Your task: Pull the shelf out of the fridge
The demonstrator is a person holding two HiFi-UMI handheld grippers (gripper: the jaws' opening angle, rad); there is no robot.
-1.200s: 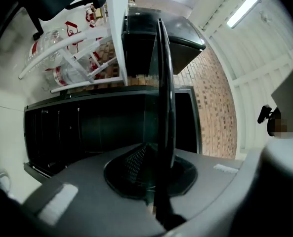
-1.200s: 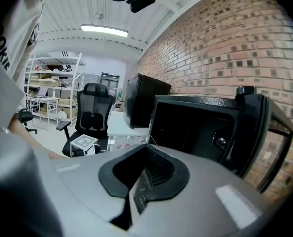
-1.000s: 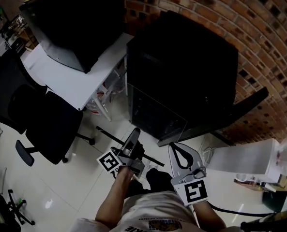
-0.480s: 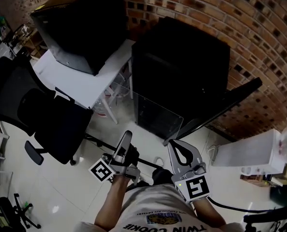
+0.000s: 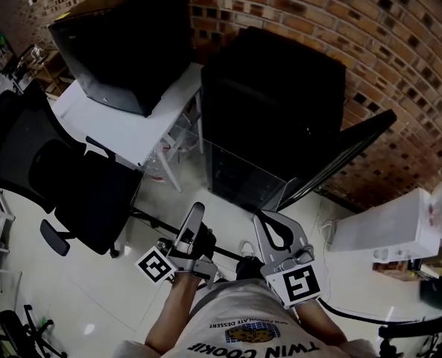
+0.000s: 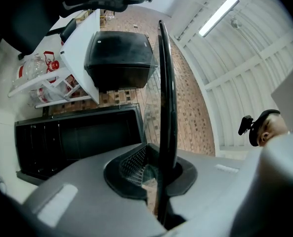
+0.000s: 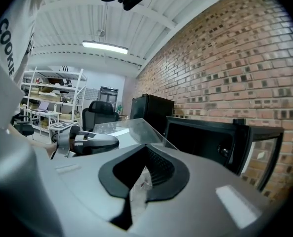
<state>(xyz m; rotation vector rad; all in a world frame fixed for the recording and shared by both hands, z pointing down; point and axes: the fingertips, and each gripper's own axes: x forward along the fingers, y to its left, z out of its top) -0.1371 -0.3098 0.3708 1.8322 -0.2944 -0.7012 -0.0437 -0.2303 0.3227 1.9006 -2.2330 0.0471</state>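
The left tool (image 6: 158, 181) and the right tool (image 7: 136, 181) are both closed on the thin, flat, clear glass shelf (image 5: 243, 179), in front of the boxy black fridge (image 5: 273, 88).

Dim, shadowy overhead view; fisheye-warped edges

We read "DESSERT" just above the emblem (image 5: 252, 335) on the shirt (image 5: 228, 308), "TWIN COOKIE" just below it, both upside down. Right gripper view: "COOK" on same shirt.
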